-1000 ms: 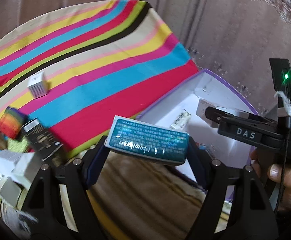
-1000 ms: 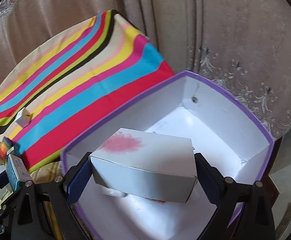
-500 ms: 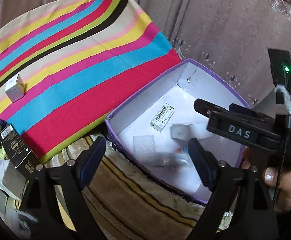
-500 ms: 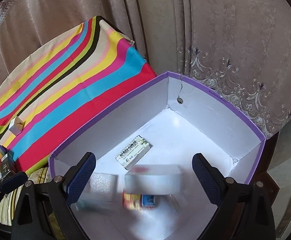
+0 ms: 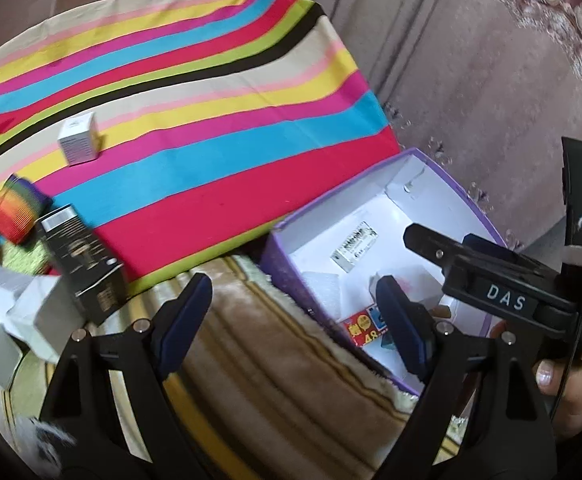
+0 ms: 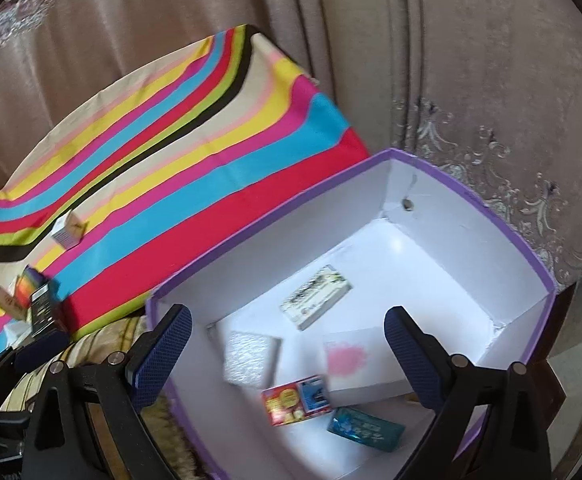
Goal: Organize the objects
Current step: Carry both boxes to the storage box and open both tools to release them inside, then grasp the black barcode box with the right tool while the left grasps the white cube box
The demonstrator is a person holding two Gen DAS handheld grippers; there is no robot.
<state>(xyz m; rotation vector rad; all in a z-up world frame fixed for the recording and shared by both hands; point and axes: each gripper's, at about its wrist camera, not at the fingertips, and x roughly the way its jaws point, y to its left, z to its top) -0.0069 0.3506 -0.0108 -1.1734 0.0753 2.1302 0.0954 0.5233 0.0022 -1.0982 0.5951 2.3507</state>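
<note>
A purple box with white walls (image 6: 443, 216) stands open beside the striped cloth; it also shows in the left wrist view (image 5: 287, 240). Inside lie a white box with a pink blot (image 6: 355, 364), a teal box (image 6: 365, 434), a red and yellow box (image 6: 295, 400), a silver pack (image 6: 249, 358) and a green-printed box (image 6: 317, 296). My right gripper (image 6: 287, 360) is open and empty above the box. My left gripper (image 5: 295, 316) is open and empty over the brown rug, left of the box.
On the striped cloth (image 5: 195, 120) stand a small white box (image 5: 78, 140), a rainbow box (image 5: 15, 212), a black box (image 5: 83, 264) and several white boxes (image 5: 15, 308) at the left. Curtains hang behind. The right gripper's body (image 5: 503, 296) shows at the right.
Both grippers opened and let go: the teal box and the white pink-blotted box dropped into the purple box. Both grippers have drawn back a little toward the left.
</note>
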